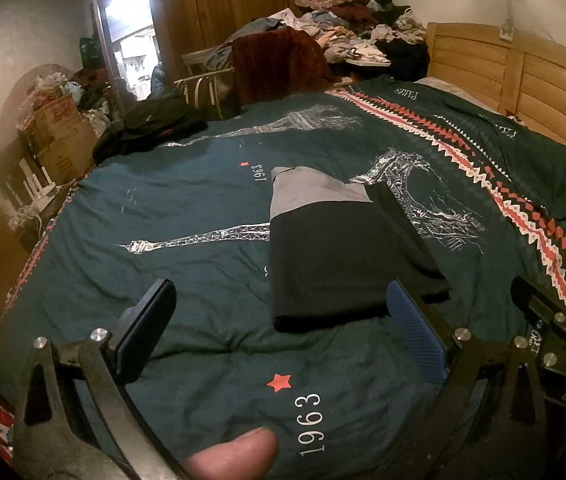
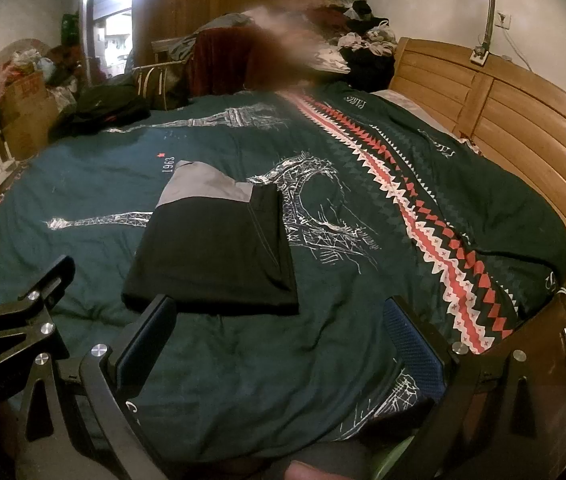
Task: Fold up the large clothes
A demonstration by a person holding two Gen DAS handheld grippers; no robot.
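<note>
A black and grey garment (image 1: 339, 252) lies folded into a neat rectangle on the dark green bedspread (image 1: 187, 200), near the bed's near side. It also shows in the right wrist view (image 2: 215, 248). My left gripper (image 1: 283, 320) is open and empty, hovering just in front of the garment's near edge. My right gripper (image 2: 283, 340) is open and empty, just in front of the garment and a little to its right. The right gripper's frame shows at the left wrist view's right edge (image 1: 543, 320). The left gripper's frame shows at the right wrist view's left edge (image 2: 23, 304).
A wooden headboard (image 2: 503, 120) runs along the bed's right side. A heap of unfolded clothes (image 1: 355, 36) lies at the far end. A black garment (image 1: 151, 124) sits at the far left corner. Cardboard boxes (image 1: 63, 128) stand beside the bed at left.
</note>
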